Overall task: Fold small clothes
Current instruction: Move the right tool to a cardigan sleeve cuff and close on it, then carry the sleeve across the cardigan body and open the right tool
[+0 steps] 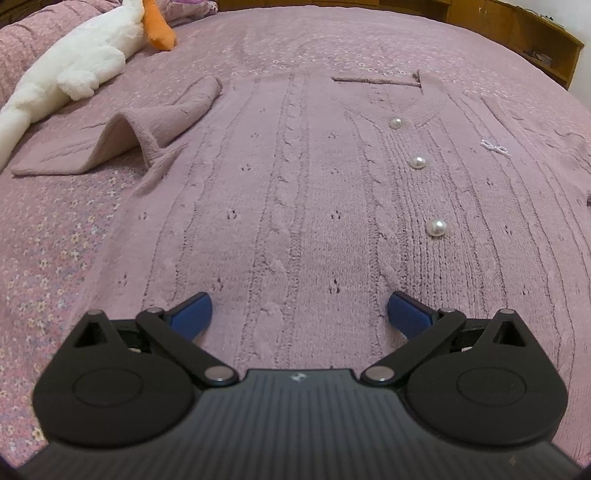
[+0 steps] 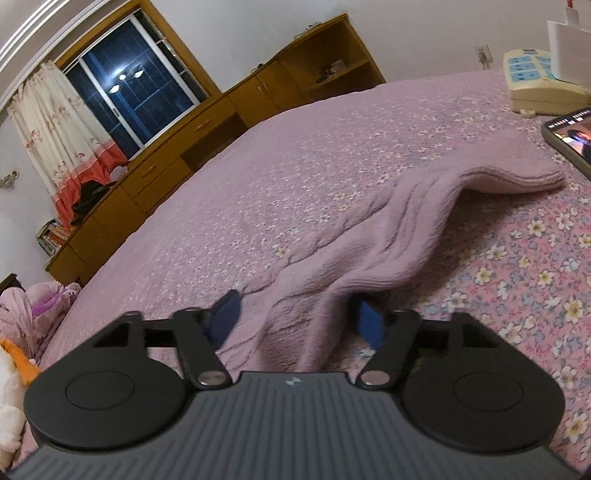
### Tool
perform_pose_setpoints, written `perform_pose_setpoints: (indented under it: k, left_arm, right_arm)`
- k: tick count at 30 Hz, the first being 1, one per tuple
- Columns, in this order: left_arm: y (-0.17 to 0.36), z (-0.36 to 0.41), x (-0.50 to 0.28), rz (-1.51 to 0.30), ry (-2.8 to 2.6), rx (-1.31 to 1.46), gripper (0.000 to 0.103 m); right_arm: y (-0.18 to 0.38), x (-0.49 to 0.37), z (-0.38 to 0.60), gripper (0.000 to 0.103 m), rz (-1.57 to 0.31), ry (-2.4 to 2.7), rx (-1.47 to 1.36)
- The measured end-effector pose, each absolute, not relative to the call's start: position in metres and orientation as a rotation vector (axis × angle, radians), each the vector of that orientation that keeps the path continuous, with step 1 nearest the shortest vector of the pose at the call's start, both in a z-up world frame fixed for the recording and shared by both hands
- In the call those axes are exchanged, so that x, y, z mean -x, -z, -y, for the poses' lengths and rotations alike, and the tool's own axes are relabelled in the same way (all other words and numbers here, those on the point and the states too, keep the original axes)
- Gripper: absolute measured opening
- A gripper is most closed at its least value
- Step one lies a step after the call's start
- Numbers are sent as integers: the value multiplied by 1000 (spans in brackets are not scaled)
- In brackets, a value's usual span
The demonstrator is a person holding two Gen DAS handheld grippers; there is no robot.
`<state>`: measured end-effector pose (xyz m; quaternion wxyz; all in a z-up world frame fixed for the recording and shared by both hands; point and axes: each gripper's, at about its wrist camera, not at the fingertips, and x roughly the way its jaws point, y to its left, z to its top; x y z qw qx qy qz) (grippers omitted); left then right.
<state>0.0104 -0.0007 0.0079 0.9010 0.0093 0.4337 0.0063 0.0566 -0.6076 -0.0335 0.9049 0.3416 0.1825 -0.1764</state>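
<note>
On the bed [image 1: 55,229], the pink cardigan [image 1: 295,192] lies flat, buttons up. Its sleeve [image 2: 388,236] runs straight away from the right claw [image 2: 295,317], half-open astride the fabric. The left claw [image 1: 299,314] hovers wide, empty, above the hem.

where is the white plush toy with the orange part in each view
Left wrist view: the plush toy lies at the upper left on the bedspread, beyond the cardigan's folded sleeve.
Right wrist view: only a sliver of the plush toy shows at the lower left edge, white with an orange bit.
Shared landmark: the wooden cabinet along the wall, at the top right in the left view, and left of centre in the right.
</note>
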Motion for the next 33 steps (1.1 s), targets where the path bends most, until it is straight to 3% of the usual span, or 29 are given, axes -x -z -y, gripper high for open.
perform_pose_setpoints:
  k: [4,7,20,33]
  left_arm:
    - [-13,-2,-14,-908,0,-21,103]
    - [-18,-6,-14,-894,-15,-17,103]
    - [-56,-35,-8,-837,-38,-10,103]
    - [-94,-71,-16,-756,-81,79,103]
  right_arm:
    - [32,-54,620,24,-394,373,-725]
    - [28,-48,626,12,-371,355,-752]
    - [-34,-19,592,8,-239,244,-723]
    - [-119,-32,462,8,-206,-14,-505]
